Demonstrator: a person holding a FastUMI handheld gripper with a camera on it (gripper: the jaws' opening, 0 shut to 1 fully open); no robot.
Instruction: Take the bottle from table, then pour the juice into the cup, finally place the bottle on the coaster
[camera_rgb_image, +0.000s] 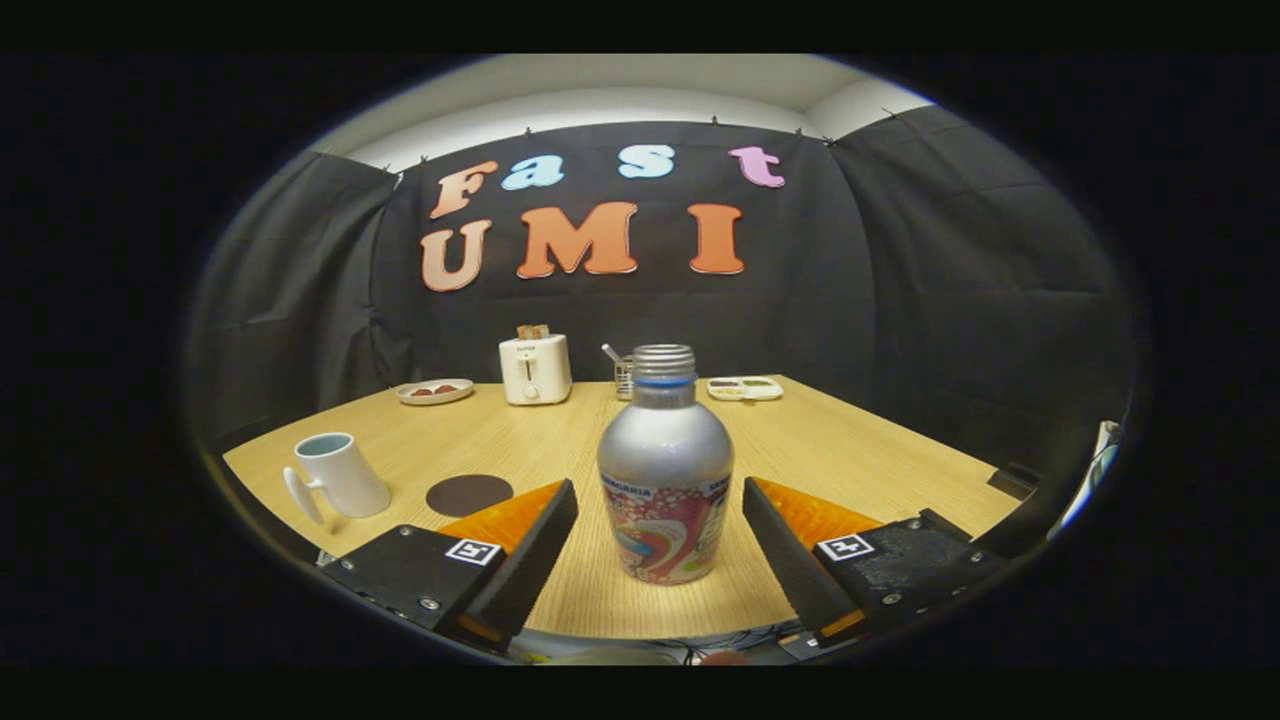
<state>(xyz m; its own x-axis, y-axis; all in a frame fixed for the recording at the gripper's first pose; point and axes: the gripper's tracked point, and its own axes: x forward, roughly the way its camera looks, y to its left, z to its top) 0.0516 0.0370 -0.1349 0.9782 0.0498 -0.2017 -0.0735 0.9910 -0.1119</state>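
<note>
One view is on record, the gripper view, and it is taken in turn below.

Gripper view. The silver metal bottle with a printed label band and a ribbed screw cap (665, 465) stands upright on the pale wooden surface (850, 440), its long axis vertical. It lies straight ahead of the tongs (660, 530), in the gap between the two fingers and roughly centred in it. The lower body of the bottle sits level with the fingertips; the neck and cap rise above them. Clear surface shows on either side of the bottle, so neither finger touches it. The tongs stand wide, well beyond the bottle's width, and hold nothing.

The white ceramic cup with a handle (338, 476) stands off to the left of the left finger, and the dark round flat coaster (469, 494) lies just beside it, between the cup and that finger. Both are apart from the bottle.

At the far edge of the surface stand a white toaster (535, 368), a small plate (434, 391) and a shallow tray (744, 388).

Judgement: the grasp is not yet made. The bottle is already aligned between the fingers, so the coming move appears to call for closing on the lower body, perhaps after a slight advance.
</note>
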